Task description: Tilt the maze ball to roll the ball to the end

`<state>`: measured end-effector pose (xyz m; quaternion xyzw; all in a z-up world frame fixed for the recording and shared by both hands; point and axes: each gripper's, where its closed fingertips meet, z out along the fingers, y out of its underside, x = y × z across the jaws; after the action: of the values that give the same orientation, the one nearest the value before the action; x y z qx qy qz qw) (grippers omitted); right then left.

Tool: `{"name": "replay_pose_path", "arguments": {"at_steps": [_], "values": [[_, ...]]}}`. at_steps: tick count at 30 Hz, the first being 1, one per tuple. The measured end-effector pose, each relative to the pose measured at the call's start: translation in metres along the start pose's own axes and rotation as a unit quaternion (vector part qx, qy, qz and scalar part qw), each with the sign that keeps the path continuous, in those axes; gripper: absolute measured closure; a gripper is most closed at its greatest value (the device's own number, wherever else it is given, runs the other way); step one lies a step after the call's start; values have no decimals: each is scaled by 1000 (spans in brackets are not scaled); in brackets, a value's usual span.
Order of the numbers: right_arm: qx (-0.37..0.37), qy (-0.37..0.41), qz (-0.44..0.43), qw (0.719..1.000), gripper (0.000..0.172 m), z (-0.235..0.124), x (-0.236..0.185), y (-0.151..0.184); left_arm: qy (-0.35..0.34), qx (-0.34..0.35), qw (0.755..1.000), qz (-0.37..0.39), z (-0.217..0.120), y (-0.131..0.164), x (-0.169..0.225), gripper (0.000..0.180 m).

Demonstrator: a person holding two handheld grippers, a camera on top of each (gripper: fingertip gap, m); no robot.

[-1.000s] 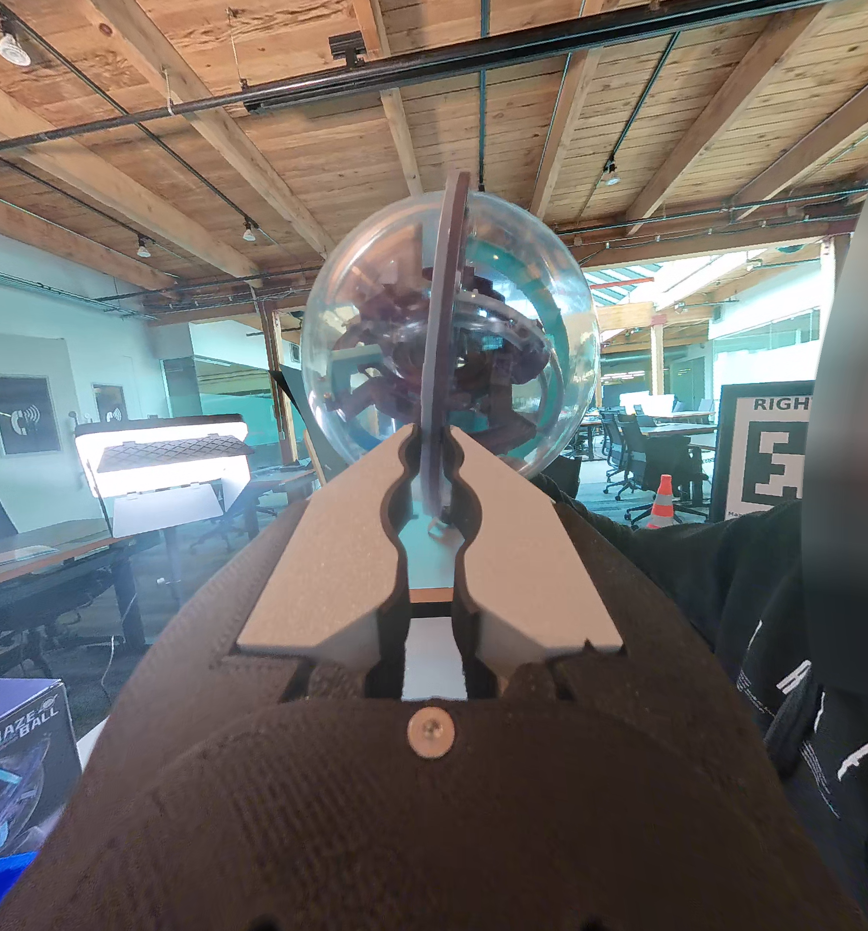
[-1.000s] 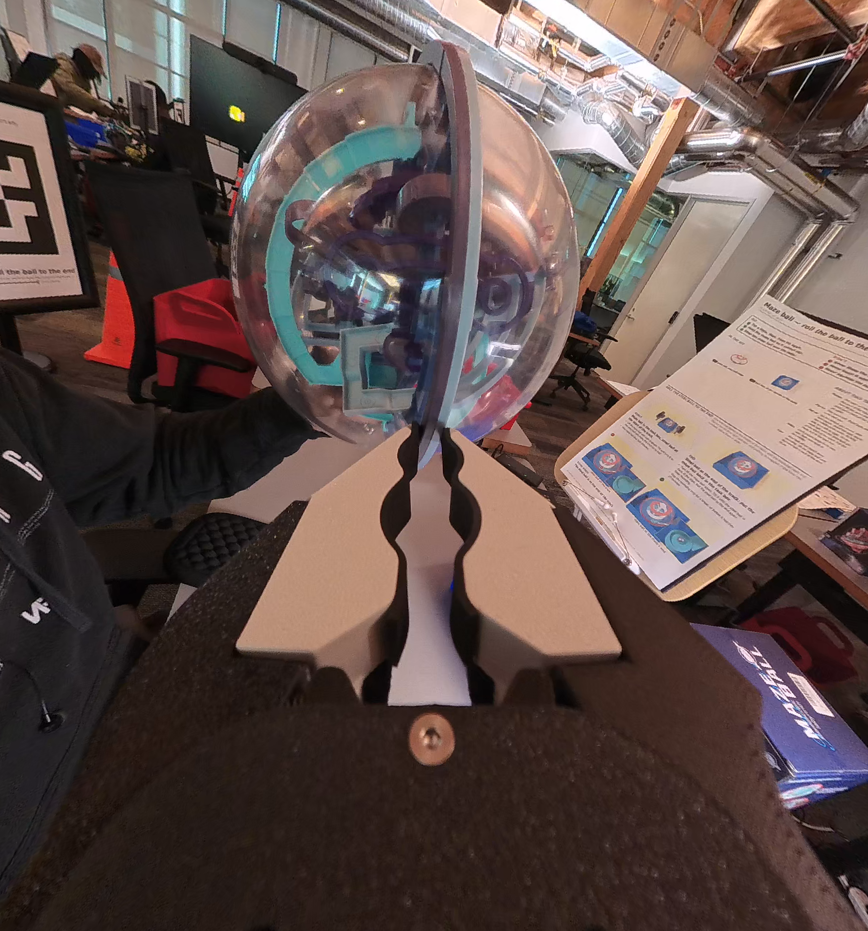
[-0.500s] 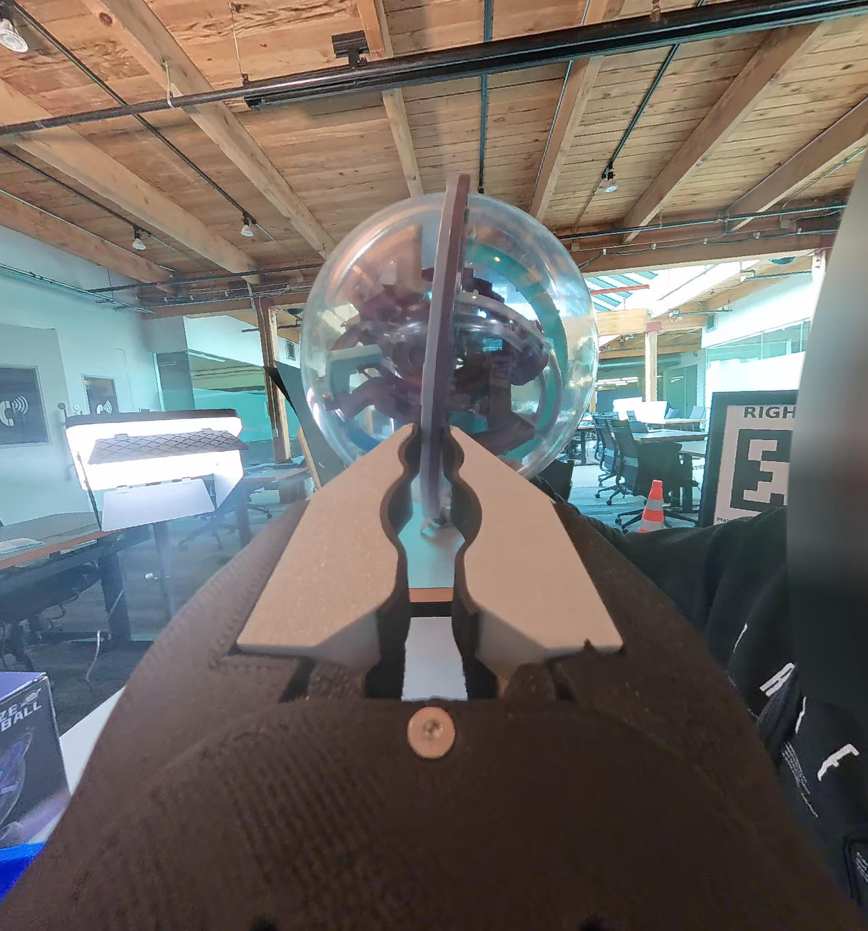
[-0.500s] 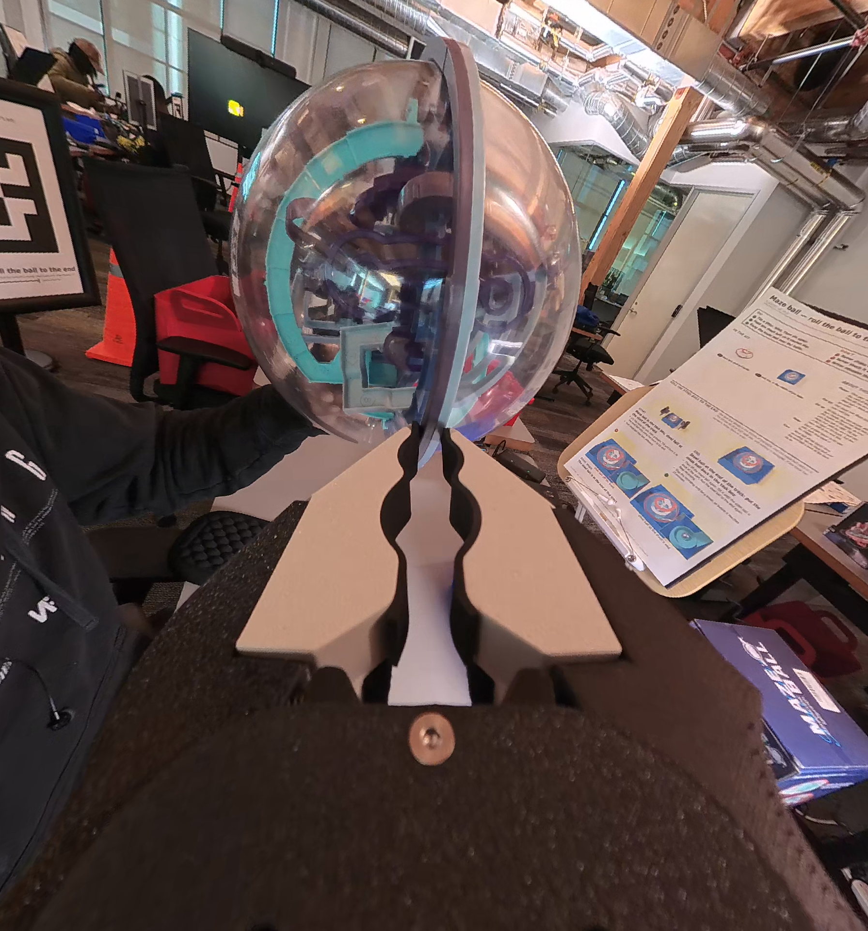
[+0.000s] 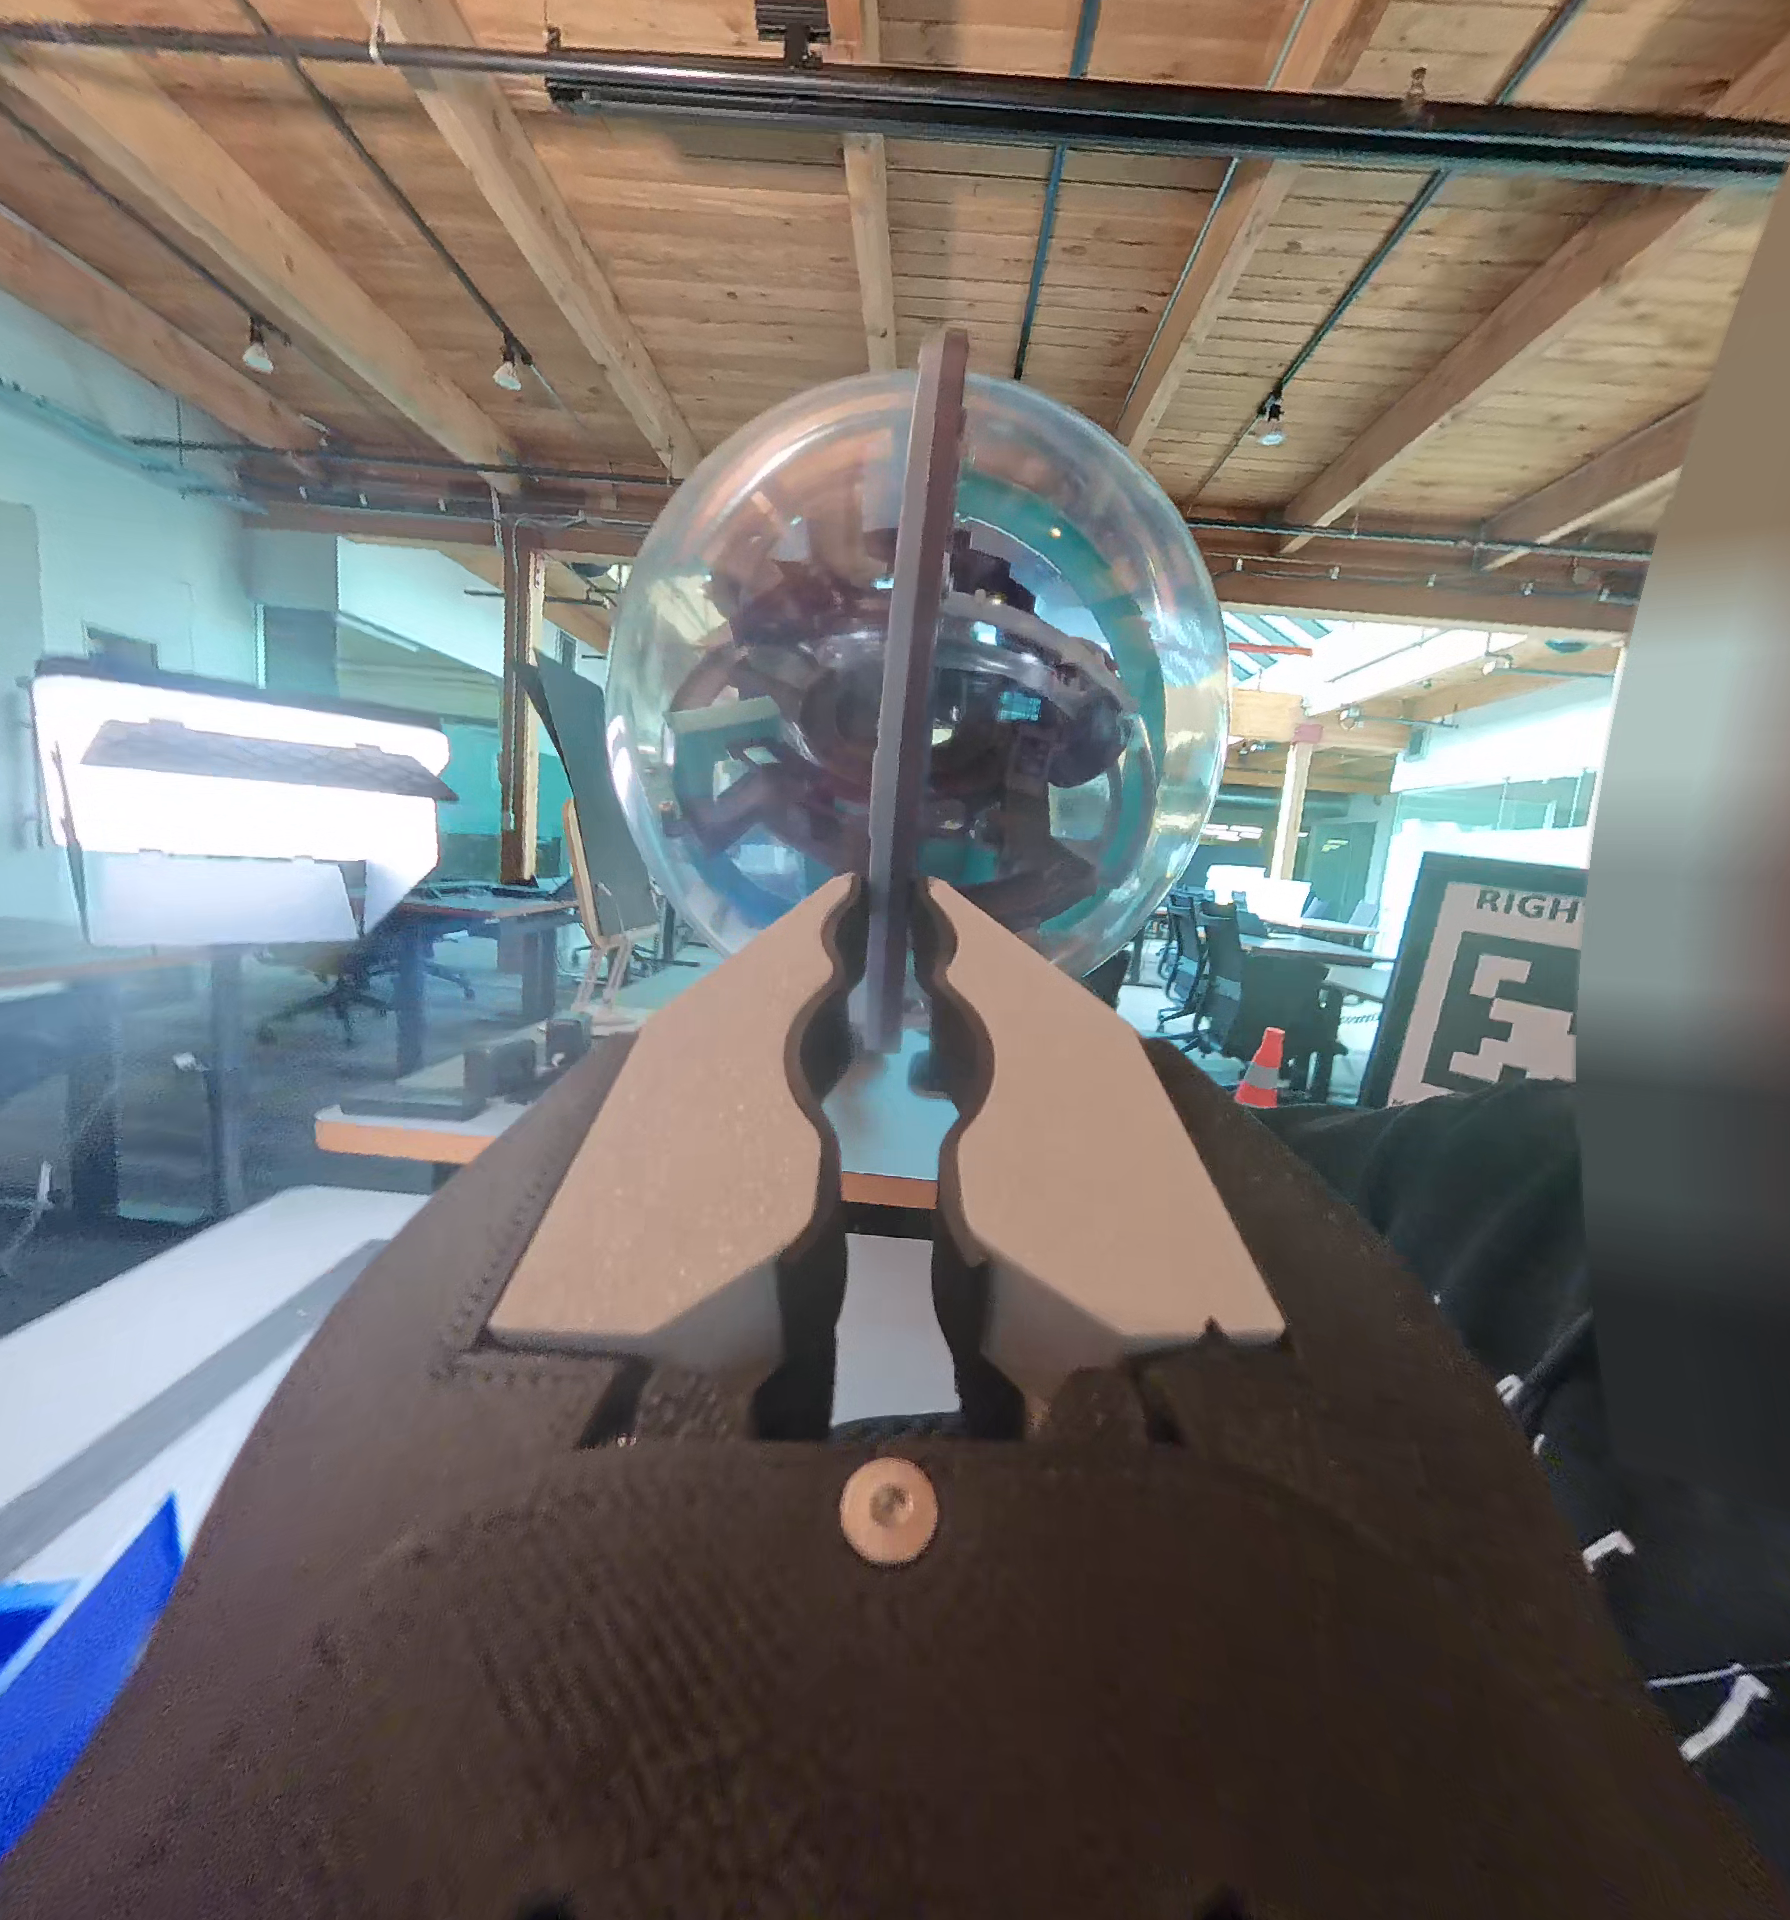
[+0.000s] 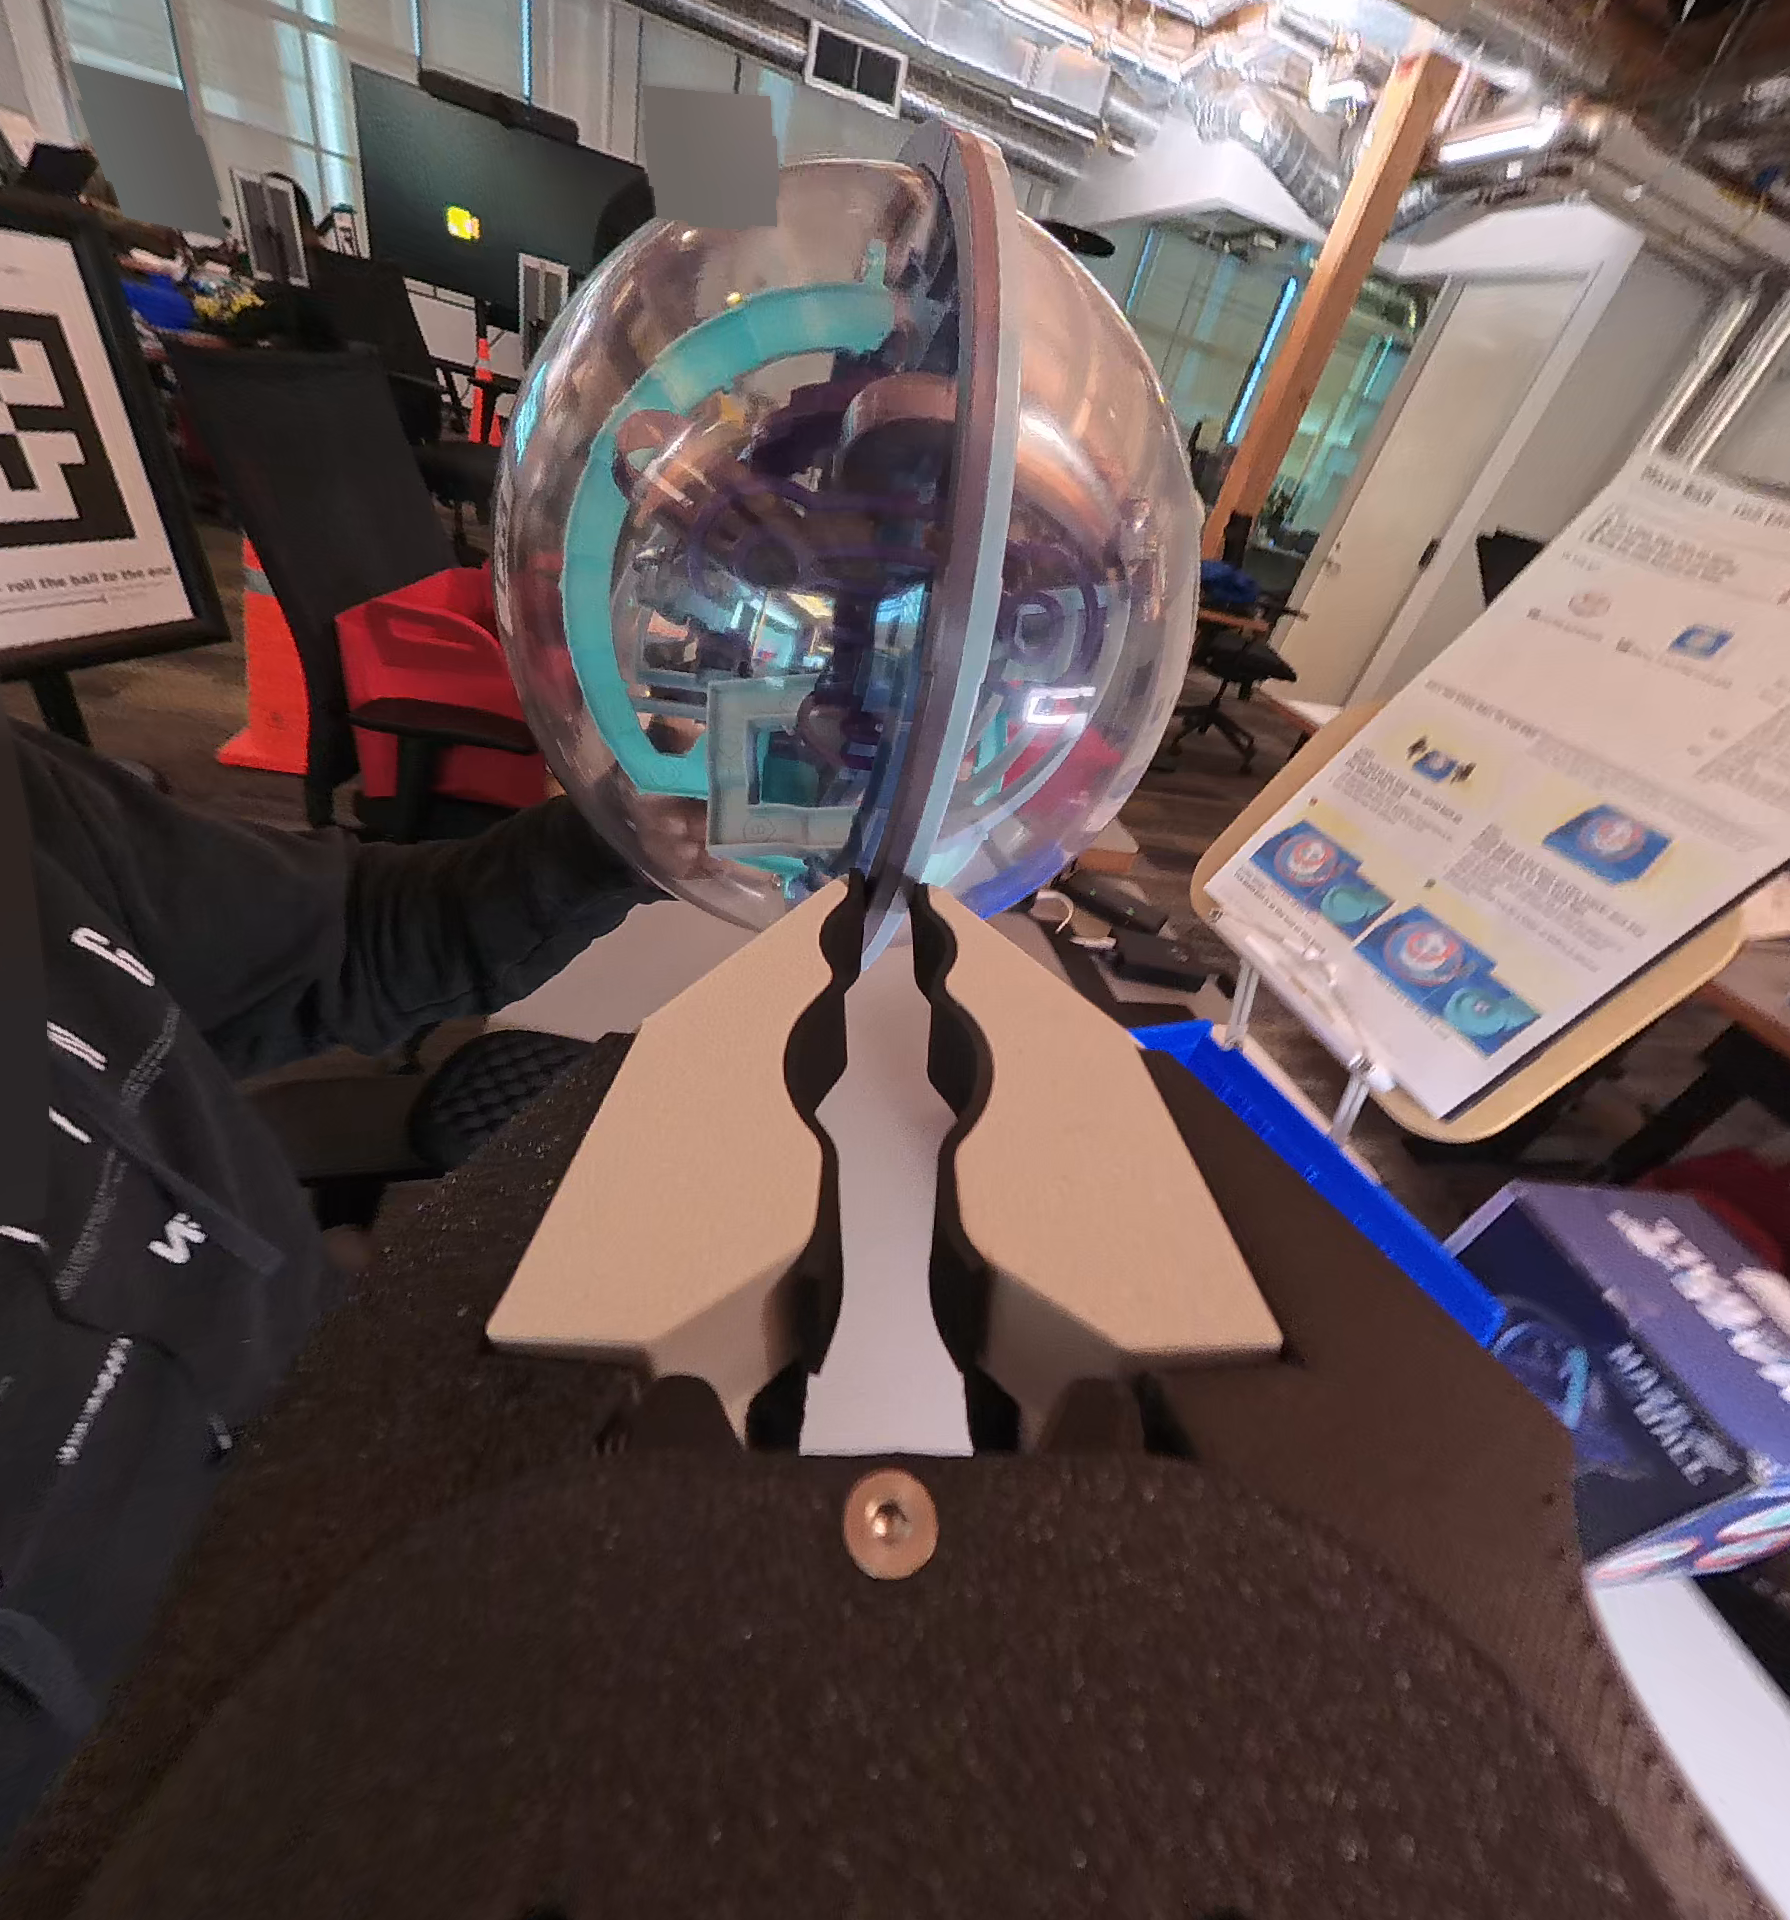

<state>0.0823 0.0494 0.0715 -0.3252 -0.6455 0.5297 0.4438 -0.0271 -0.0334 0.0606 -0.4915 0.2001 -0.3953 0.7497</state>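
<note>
The maze ball (image 5: 917, 691) is a clear sphere with teal and purple tracks inside and a flat grey ring around its middle. It is held up in the air between both grippers. In the left wrist view my left gripper (image 5: 896, 899) is shut on the ring's edge (image 5: 896, 935). In the right wrist view the same maze ball (image 6: 844, 540) stands above my right gripper (image 6: 886, 894), which is shut on the ring's edge (image 6: 886, 914) on its side. I cannot make out the small ball inside.
A person in dark clothing (image 6: 143, 1039) sits close behind the ball. A blue bin (image 6: 1317, 1143), a boxed maze ball (image 6: 1680, 1382) and an instruction board on a stand (image 6: 1556, 831) lie to the right. A white table (image 5: 143, 1351) and a blue bin corner (image 5: 29, 1704) lie lower left.
Both grippers have swung with the ball still gripped by its ring. The ball has tilted: in the right view the ring now leans and the backgrounds have shifted.
</note>
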Motion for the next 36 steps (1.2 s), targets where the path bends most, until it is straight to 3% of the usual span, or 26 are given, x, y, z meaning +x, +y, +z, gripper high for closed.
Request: {"name": "replay_pose_path", "arguments": {"at_steps": [7, 16, 26, 36], "values": [[-28, -5, 108, 994, 165, -3, 0, 40, -22, -12, 994, -104, -11, 41, -12, 175], [-54, -30, 291, 955, 166, -2, -5, 142, -73, -64, 971, -218, -43, 127, -33, 175], [-76, -58, 462, 882, 166, 2, -35, 254, -132, -95, 901, -402, -91, 226, -40, 176], [-120, -90, 560, 814, 166, 0, -50, 311, -178, -105, 836, -509, -110, 273, -32, 175]]}}
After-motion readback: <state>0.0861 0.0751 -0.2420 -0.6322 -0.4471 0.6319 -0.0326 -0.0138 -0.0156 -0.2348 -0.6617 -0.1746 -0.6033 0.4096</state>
